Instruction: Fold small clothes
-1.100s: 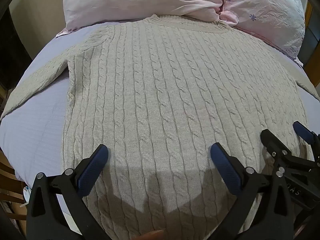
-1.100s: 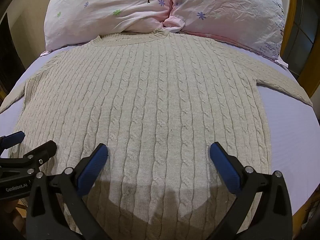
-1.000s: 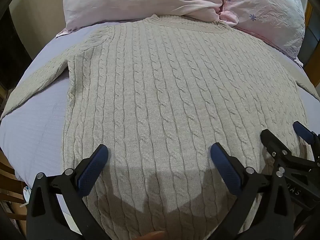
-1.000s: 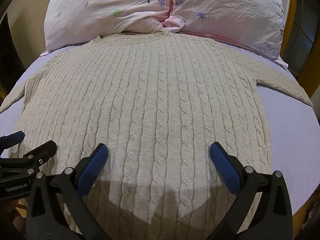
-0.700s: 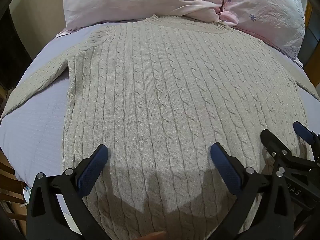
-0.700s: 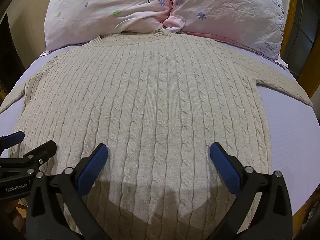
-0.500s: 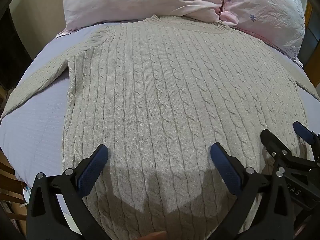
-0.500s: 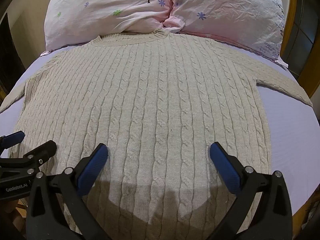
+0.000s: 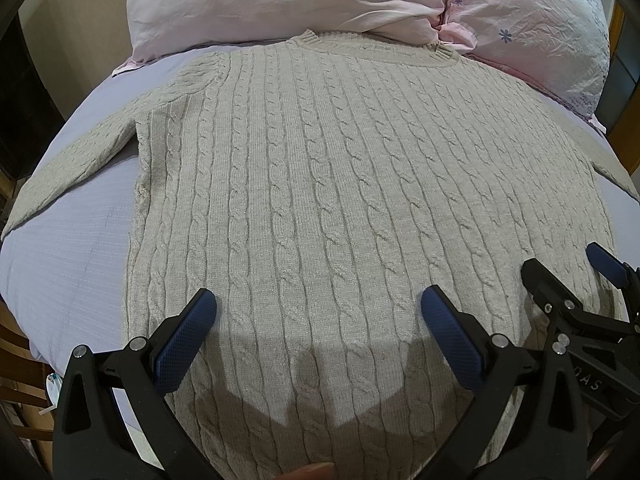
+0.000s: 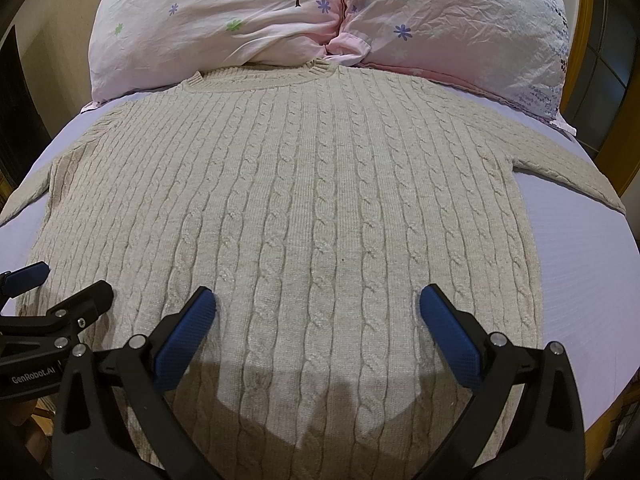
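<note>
A beige cable-knit sweater (image 9: 340, 184) lies flat on the bed, collar toward the pillows, both sleeves spread out to the sides; it also shows in the right wrist view (image 10: 304, 208). My left gripper (image 9: 318, 316) is open and empty, hovering over the sweater's lower part. My right gripper (image 10: 316, 316) is open and empty, over the lower part too. The right gripper also shows at the right edge of the left wrist view (image 9: 576, 280), and the left gripper at the left edge of the right wrist view (image 10: 60, 292).
Two pink floral pillows (image 10: 224, 20) (image 10: 460, 28) lie at the head of the bed, touching the collar. A lilac bedsheet (image 9: 60, 248) shows on both sides of the sweater (image 10: 584, 264). Wooden furniture stands past the bed's edges.
</note>
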{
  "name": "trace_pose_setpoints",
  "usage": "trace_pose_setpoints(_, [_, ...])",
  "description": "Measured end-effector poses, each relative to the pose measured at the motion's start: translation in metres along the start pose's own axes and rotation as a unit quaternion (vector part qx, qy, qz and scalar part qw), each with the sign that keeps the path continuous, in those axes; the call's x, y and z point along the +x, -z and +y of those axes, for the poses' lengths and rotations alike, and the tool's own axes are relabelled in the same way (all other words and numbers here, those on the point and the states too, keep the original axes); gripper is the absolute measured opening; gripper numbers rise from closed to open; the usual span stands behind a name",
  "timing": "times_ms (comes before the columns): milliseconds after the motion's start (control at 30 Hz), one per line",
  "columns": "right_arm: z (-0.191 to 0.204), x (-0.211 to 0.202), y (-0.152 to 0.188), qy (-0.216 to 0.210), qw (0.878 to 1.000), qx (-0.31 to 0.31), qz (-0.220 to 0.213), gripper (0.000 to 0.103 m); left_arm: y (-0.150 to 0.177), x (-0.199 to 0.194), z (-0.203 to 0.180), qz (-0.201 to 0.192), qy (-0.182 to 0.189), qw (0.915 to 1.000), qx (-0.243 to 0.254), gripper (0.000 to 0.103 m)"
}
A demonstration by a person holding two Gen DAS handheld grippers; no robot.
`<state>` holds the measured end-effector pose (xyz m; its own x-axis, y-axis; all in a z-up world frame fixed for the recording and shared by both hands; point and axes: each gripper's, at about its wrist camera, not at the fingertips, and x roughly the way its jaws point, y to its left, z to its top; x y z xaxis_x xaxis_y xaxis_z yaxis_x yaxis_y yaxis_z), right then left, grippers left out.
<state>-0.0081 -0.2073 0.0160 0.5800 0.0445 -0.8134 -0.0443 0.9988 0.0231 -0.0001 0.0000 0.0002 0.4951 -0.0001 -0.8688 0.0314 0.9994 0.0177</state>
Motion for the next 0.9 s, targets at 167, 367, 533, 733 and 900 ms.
trace_pose_setpoints(167, [0.0,-0.0001,0.0001,0.0,1.0,0.0,0.0,0.101,-0.0001,-0.0001,0.0,-0.001,0.0,1.0,0.0,0.102])
trace_pose_setpoints(367, [-0.0002,0.0,0.0003,0.0,1.0,0.0,0.0,0.101,0.0015,-0.0002,-0.0007,-0.005,0.0,1.0,0.003,0.102])
trace_pose_setpoints(533, [-0.0003,0.0001,0.0004,0.0,1.0,0.0,0.0,0.101,0.0018,-0.0029,-0.0007,-0.006,-0.001,1.0,0.003,0.102])
trace_pose_setpoints(733, [-0.0003,0.0,0.0001,0.0,1.0,0.0,0.0,0.101,0.0014,-0.0024,-0.0004,-0.006,-0.001,1.0,0.003,0.102])
trace_pose_setpoints(900, [-0.0003,-0.0001,0.0,0.0,1.0,0.0,0.0,0.101,0.0022,-0.0025,-0.0005,-0.007,-0.001,1.0,0.003,0.102])
